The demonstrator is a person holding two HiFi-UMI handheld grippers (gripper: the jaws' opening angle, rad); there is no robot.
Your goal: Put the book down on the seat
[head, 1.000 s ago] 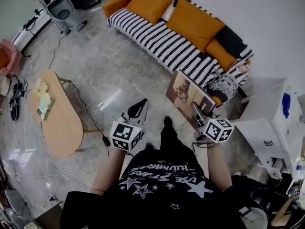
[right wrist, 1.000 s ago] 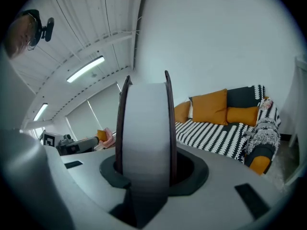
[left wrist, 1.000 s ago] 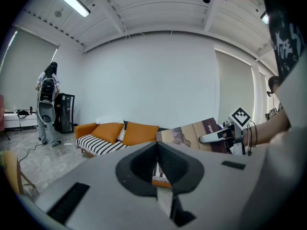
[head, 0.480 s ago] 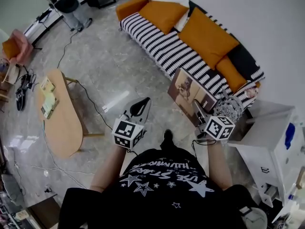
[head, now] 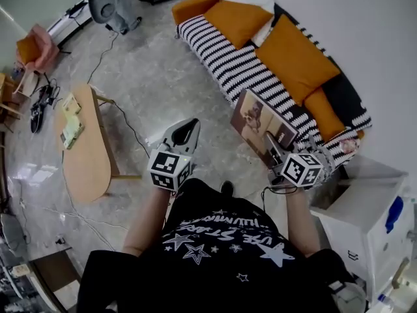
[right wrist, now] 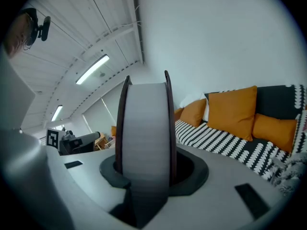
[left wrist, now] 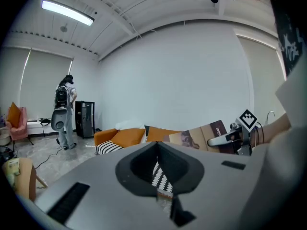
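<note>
A thick book (head: pixel 257 119) with a brown picture cover stands tilted in the air, and my right gripper (head: pixel 270 143) is shut on its lower edge. In the right gripper view its pale page edge (right wrist: pixel 146 128) fills the gap between the jaws. The book hangs just in front of the sofa's black-and-white striped seat (head: pixel 241 67), above the floor and not touching the seat. My left gripper (head: pixel 188 129) hovers over the grey floor to the book's left, shut and holding nothing. The left gripper view shows the book (left wrist: pixel 201 137) at the right.
Orange cushions (head: pixel 293 47) line the sofa's back. A wooden side table (head: pixel 85 155) with small books (head: pixel 71 126) stands at the left, with cables on the floor around it. A white cabinet (head: pixel 365 220) is at the right. A person (left wrist: pixel 64 111) stands far off.
The sofa has drawn nearer, and the book now overlaps its front edge in the head view. Both grippers keep their pose, and the book stays in the right one.
</note>
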